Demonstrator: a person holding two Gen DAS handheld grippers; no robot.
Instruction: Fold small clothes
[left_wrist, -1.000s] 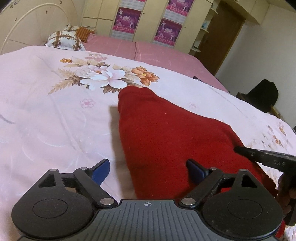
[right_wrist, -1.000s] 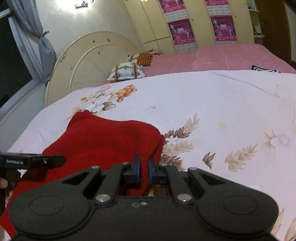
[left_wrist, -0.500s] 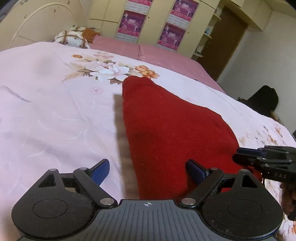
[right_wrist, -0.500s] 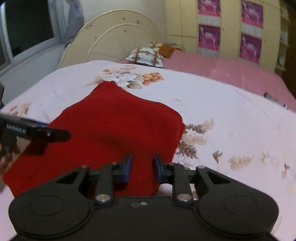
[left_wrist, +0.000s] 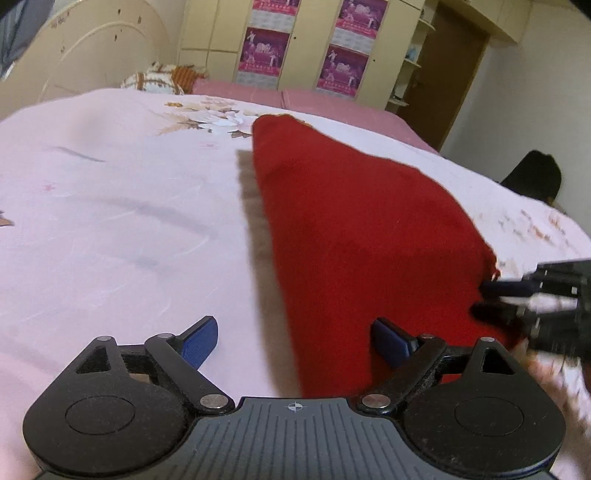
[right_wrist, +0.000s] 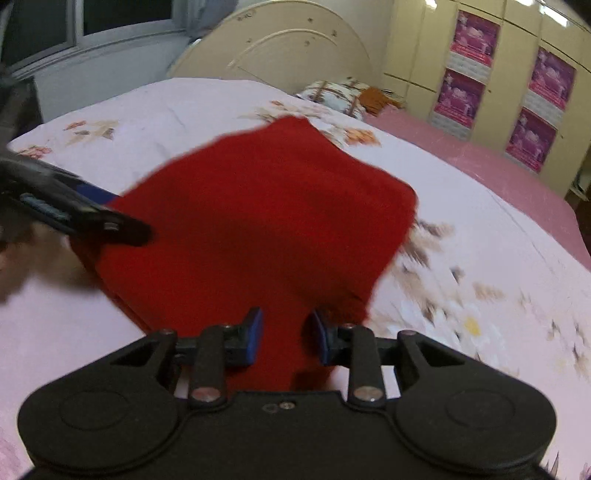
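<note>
Right gripper (right_wrist: 286, 338) jaws parted over red cloth (right_wrist: 258, 221); contact seemingly none.

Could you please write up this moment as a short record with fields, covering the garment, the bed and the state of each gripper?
garment: red knit cloth, lying flat on the bed, apparently folded
surface: pale pink floral bedspread
left gripper: open wide, blue pads either side of the cloth's near left edge, nothing held
right gripper: partly open, red cloth showing between the pads, no grip evident
background: patterned pillow at the cream headboard; cupboards with purple posters
image quality: motion blur in both views
</note>
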